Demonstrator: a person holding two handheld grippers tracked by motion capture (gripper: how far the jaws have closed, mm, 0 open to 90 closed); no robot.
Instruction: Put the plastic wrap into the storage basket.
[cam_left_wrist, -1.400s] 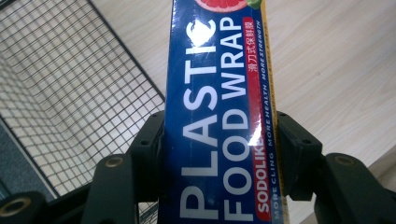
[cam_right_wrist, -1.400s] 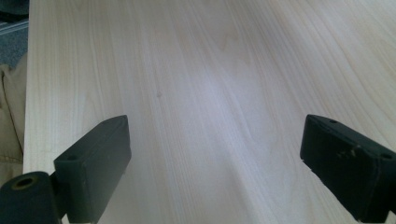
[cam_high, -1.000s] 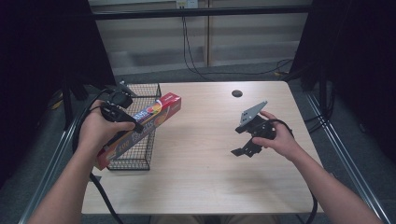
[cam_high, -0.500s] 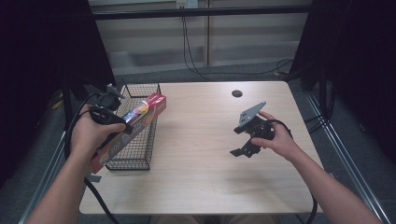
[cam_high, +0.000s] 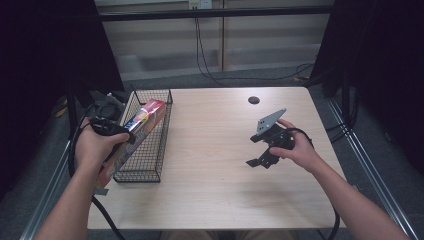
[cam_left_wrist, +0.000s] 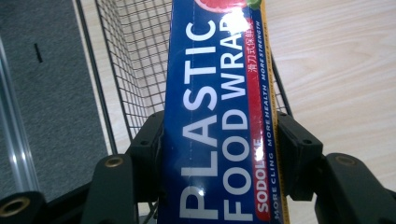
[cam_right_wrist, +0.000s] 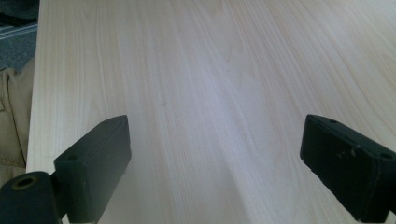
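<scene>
Left fingers (cam_left_wrist: 219, 154) clamp plastic wrap box (cam_left_wrist: 219, 107) over wire basket (cam_high: 150, 150) | right fingers (cam_right_wrist: 215, 172) wide, empty

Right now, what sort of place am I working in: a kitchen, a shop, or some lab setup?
Most likely a lab or recording setup, not a kitchen: a bare wooden table hemmed by black curtains, loose cables trailing across the grey floor behind, and a metal frame rail overhead.

One plastic wrap box (cam_high: 134, 135), one wire basket (cam_high: 150, 165), two grippers, one table (cam_high: 210, 175).
</scene>
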